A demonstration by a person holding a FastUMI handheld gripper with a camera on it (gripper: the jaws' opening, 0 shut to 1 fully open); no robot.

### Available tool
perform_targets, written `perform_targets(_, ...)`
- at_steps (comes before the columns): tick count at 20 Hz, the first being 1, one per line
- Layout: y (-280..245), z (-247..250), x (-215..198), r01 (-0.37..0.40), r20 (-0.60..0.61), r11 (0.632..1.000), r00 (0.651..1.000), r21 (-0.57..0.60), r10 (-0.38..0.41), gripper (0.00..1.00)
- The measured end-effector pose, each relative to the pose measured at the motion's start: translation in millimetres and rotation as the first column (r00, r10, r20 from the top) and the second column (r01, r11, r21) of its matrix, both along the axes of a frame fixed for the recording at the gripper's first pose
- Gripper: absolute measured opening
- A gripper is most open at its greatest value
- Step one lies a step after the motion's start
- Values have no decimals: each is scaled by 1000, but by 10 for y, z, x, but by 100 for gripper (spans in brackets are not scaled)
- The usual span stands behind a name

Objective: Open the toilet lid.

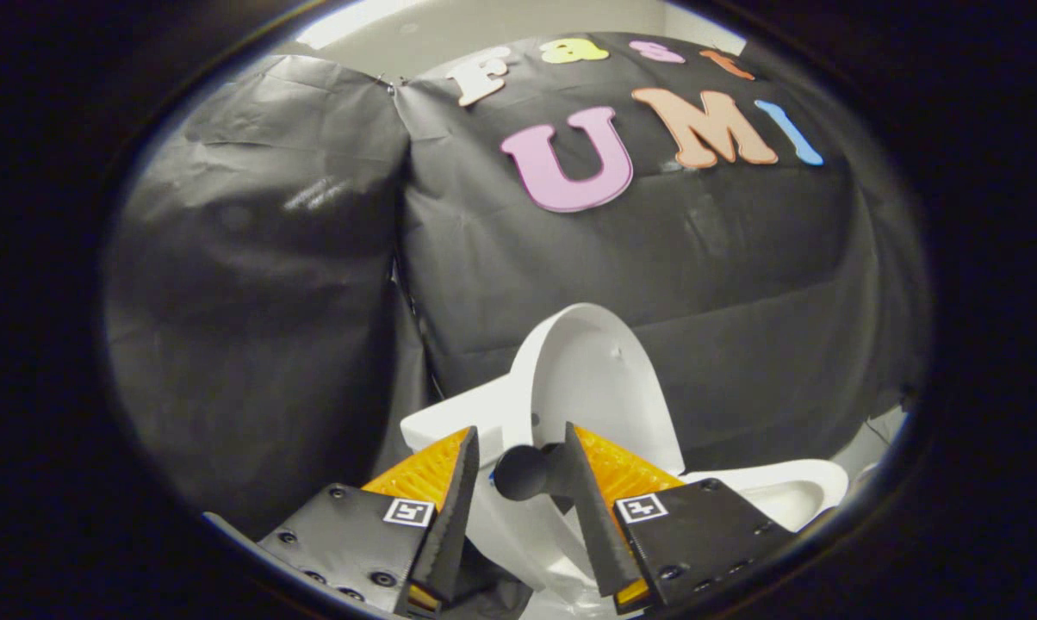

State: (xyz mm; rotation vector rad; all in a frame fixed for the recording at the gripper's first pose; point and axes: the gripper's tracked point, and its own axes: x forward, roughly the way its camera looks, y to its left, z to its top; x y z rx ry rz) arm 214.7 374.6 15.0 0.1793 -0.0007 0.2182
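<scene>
Gripper: my gripper (518,482) sits nearest, its two fingers spread with a clear gap between them. I read it as released, clamping nothing.

Knob: a dark rounded knob (518,472) shows in the gap, close against the inner face of the right finger. I cannot tell whether it belongs to the gripper or to the toilet.

Toilet lid: just ahead of the fingers and rising above them, the toilet lid (592,379) stands nearly upright, tipped a little back toward the booth wall. From how it stands I judge the opening as good as done.

Look of the lid: white, glossy, a smooth oval shell with its hollow inner face turned my way and a small bump on that face.

Handling: I expect hard moulded plastic, stiff and fairly light, swinging on a rear hinge. The gloss suggests a slippery surface, so a push may skid. If I must take hold, I would choose the thin free rim at the top or side, one finger on each face, not the broad flat middle.

Risk: let go short of balance, it could fall and slam.

Bowl: the bowl and seat rim (785,491) lie beyond the right finger, white and open.

Cistern: a white block (450,418) sits beside the lid, beyond the left finger.

Wall: black cloth (251,284) hangs behind everything.
</scene>
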Motion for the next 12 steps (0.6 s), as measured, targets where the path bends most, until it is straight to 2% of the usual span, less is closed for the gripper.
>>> perform_targets(2, -190, 143, -4, 28, 21, 999, 999, -23, -28, 62)
perform_targets(5, -498, 247, -39, 53, 26, 998, 998, -45, -52, 62)
perform_targets(12, -1256, 118, -325, 37, -44, 991, 998, -129, -43, 62)
